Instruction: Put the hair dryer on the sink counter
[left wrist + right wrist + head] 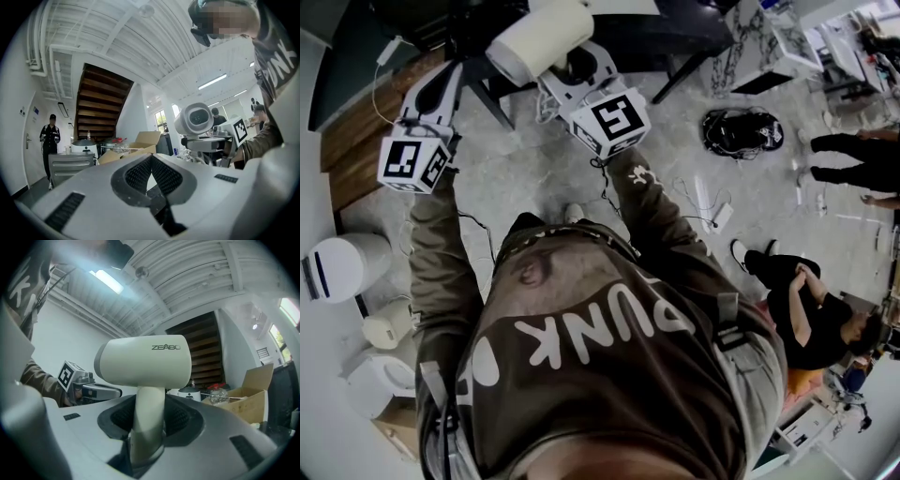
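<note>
- A person in a brown printed top (581, 347) stands on a grey floor (525, 178) with a tool in each hand, seen from above.
- The left tongs (151, 158) are raised at that person's left side. Their ribbed pads (136, 176) are drawn together at the tips, with nothing caught between them.
- Just to the right, a cream hair dryer (145, 364) is held up in the air, clear of any tabletop. Its barrel lies sideways above its upright handle.
- The right tongs (149, 418) are clamped on that handle, with a dark pad pressing on either side of it.
- An open cardboard box (248, 401) sits beyond the dryer, in front of a dark wooden staircase (206, 352).
- Further right, a black bag (742, 131) lies on the floor.
- At the right edge, a person in black (811, 323) sits with arms folded.
</note>
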Demonstrator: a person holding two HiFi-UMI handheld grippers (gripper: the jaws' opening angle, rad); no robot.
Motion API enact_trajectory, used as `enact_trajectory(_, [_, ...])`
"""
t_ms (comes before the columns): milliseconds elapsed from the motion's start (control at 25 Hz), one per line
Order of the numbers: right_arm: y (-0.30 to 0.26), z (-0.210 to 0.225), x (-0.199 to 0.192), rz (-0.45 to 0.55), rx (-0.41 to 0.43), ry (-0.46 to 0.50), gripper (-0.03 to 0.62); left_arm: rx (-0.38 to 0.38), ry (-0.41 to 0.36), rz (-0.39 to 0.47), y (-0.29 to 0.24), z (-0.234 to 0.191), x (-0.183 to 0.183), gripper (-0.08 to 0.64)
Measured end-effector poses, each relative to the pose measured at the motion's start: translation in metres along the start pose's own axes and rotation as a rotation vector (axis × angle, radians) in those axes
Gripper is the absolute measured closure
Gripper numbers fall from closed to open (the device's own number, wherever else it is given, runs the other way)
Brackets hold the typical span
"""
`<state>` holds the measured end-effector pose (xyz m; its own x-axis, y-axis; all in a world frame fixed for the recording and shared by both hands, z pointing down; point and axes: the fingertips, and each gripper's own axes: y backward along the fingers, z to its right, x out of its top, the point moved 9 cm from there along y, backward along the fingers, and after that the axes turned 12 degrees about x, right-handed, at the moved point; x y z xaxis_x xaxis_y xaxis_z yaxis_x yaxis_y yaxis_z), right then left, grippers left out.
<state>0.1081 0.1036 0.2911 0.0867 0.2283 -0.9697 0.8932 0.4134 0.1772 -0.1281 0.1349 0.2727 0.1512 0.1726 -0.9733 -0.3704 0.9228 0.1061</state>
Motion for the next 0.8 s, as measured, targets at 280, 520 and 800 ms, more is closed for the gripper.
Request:
enact_trajectory(280, [0.005,0.025,-0.007,0.010,0.003,-0.014,0.434,0.017,-0.011,-0.020,-0.022,0.006,-0.008,0.566])
enact_trajectory(520, [-0.018,0.049,-0.025,-0.003,0.000,-0.027,0.434,0.014,-0.009,-0.026,-0.054,-0.013,-0.025,0.566])
enact_trajectory(800, [-0.068,0.097,-0.060,-0.044,-0.022,-0.049,0.434,-0.011,-0.013,-0.038,-0.117,-0.056,-0.062,0.566])
